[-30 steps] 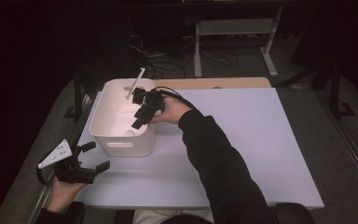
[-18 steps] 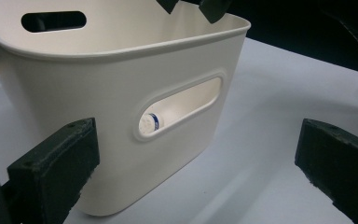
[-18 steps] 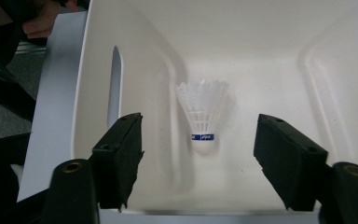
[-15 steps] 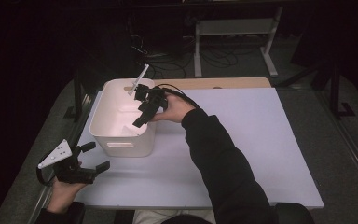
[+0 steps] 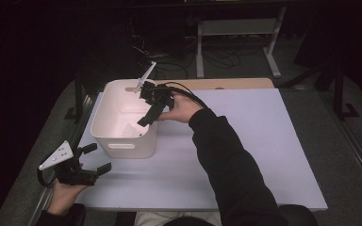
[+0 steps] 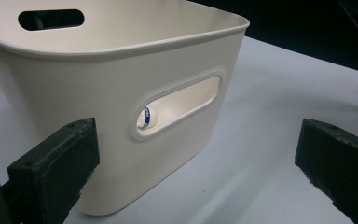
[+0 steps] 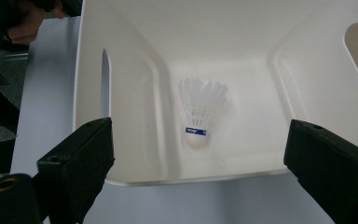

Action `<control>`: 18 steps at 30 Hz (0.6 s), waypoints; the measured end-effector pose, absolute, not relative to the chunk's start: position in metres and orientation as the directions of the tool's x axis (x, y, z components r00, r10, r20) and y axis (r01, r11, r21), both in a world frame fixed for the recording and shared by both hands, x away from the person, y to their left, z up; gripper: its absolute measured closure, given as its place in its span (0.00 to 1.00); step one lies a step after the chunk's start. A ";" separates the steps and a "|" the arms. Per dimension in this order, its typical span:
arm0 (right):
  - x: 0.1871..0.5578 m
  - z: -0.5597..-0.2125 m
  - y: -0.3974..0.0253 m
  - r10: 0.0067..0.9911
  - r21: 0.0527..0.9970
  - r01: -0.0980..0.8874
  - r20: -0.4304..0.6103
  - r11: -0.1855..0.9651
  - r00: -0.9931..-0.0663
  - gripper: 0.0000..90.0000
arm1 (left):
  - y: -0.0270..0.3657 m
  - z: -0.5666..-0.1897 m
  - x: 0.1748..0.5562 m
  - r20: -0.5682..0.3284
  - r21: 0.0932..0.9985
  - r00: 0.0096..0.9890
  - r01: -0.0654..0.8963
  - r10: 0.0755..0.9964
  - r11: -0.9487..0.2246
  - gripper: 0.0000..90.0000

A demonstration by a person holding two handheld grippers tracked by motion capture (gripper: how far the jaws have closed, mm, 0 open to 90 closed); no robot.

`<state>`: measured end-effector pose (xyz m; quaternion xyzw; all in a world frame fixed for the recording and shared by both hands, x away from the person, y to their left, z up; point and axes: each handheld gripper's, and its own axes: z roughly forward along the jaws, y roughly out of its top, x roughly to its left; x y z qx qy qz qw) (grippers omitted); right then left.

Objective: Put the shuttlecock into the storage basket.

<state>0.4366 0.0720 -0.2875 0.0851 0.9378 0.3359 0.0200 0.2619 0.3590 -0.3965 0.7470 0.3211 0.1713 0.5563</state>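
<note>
Right hand-held gripper [image 5: 143,121] hung over the white bin [image 5: 104,123], jaws wide open, holding nothing. Shuttlecock [image 7: 199,114] lay on the bin's floor. Left hand-held gripper [image 5: 95,159] sat at the table's [image 5: 264,141] near left, also wide open and empty.

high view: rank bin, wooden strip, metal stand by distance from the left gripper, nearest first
From the left gripper, at the table's near left corner:
1. White bin, just ahead and to its right; near wall faces it.
2. Wooden strip, along the table's far edge.
3. Metal stand, on the floor behind the table.
</note>
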 end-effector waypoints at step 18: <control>0.429 -0.280 0.044 0.219 0.683 0.167 0.011 0.711 -0.976 0.00 | 0.359 -0.397 0.262 -0.099 0.940 0.732 0.291 0.674 -0.178 0.00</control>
